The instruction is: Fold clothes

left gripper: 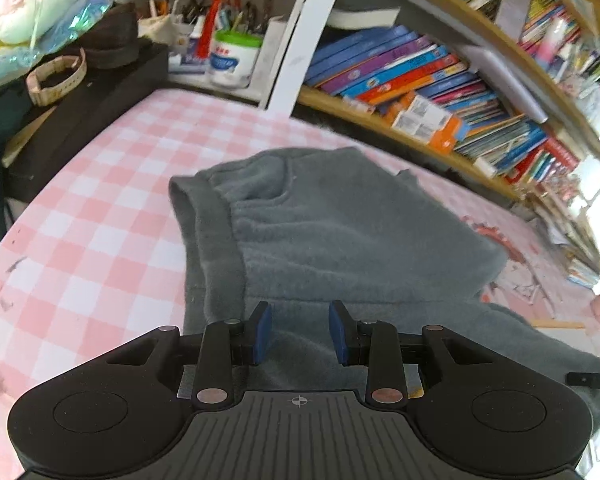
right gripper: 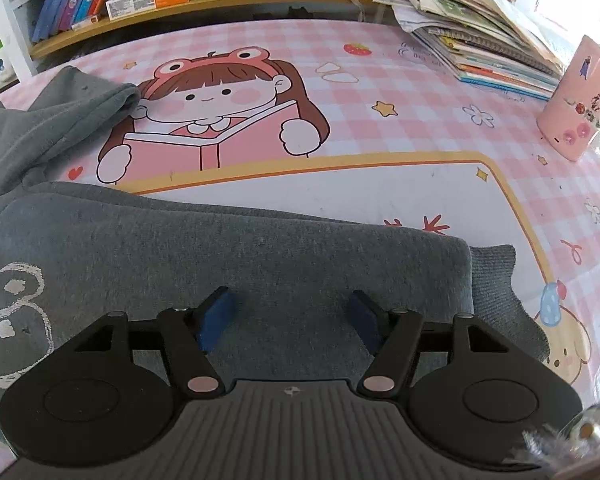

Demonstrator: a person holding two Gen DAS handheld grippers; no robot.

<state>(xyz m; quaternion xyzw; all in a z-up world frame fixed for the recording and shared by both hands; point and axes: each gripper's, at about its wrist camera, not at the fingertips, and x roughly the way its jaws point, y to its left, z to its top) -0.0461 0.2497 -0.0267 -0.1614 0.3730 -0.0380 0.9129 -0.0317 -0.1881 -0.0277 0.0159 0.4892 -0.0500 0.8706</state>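
Left gripper (left gripper: 299, 332) and right gripper (right gripper: 290, 322) are both released, jaws spread over the grey fleece garment (left gripper: 340, 232), gripping nothing. The garment lies on the pink checked mat (left gripper: 100, 208), below the bookshelf (left gripper: 420, 120). Judged soft, light, limp; best pinched at the waistband (left gripper: 216, 236). Only the right view shows its ribbed cuff (right gripper: 496, 292) and white print (right gripper: 12, 292).

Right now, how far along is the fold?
Done: the gray garment already lies doubled over on the pink checked mat, a folded edge showing. In hand: nothing; the left gripper and right gripper are both open above the fabric. Left: probably another fold or tidying.
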